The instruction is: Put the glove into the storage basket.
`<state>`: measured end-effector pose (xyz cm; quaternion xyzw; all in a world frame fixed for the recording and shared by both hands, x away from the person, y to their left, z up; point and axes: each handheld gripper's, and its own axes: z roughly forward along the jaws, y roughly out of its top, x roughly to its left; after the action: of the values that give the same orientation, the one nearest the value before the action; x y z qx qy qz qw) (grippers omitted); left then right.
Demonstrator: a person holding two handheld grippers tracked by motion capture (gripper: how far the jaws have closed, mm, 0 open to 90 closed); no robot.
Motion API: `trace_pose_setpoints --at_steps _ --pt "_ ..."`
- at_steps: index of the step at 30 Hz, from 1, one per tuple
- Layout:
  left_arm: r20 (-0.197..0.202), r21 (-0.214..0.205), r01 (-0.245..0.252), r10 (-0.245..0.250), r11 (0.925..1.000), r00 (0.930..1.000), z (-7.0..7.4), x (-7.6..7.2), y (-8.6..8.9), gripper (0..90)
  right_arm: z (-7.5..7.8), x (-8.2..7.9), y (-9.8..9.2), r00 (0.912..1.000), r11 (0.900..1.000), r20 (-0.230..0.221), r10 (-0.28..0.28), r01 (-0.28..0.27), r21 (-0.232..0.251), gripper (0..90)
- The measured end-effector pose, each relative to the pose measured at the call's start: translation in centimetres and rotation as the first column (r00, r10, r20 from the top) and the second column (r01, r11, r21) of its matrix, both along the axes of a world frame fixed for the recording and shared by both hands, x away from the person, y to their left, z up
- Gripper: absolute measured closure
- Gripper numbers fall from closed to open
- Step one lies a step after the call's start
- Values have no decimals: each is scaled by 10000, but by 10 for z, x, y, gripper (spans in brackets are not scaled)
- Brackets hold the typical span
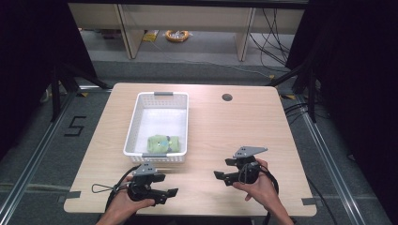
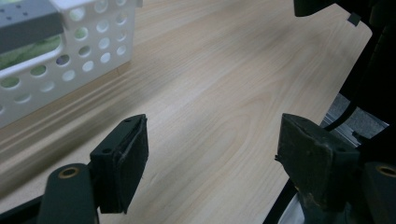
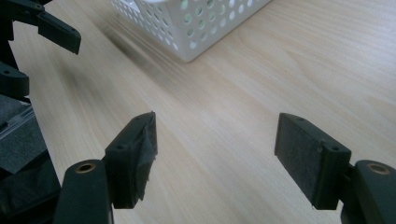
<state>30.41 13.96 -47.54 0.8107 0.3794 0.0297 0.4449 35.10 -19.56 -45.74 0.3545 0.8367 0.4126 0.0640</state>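
Left gripper [image 1: 172, 192] down at seven o'clock on the table [image 1: 234, 126], jaws spread wide, nothing but bare wood between them in its own view. Right gripper [image 1: 219, 176] at five o'clock, jaws also gaping and empty, pointing across at its partner. From above, the white basket [image 1: 136, 119] stands just beyond the left gripper, toward eleven o'clock, with a green cloth [image 1: 164, 143] bundled at its near end. The left gripper view catches that green through the basket's holes; the right gripper view gives just a corner of perforated wall, cloth hidden
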Motion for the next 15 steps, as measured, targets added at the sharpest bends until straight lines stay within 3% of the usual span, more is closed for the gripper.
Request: trace_pose_setpoints --at_steps 6,12,15 --pt "2 -140 69 -69 9999 10000 -6 -4 1 241 -5 -11 -4 9997 9999 -232 -125 127 80 294" --pt "81 169 104 -105 9998 9999 -8 -9 3 238 -10 -20 -10 10000 9999 -45 68 -67 141 279" --pt "-44 98 99 -98 9999 9999 -10 -12 4 238 -14 -26 -13 10000 9998 -8 -19 19 188 269"
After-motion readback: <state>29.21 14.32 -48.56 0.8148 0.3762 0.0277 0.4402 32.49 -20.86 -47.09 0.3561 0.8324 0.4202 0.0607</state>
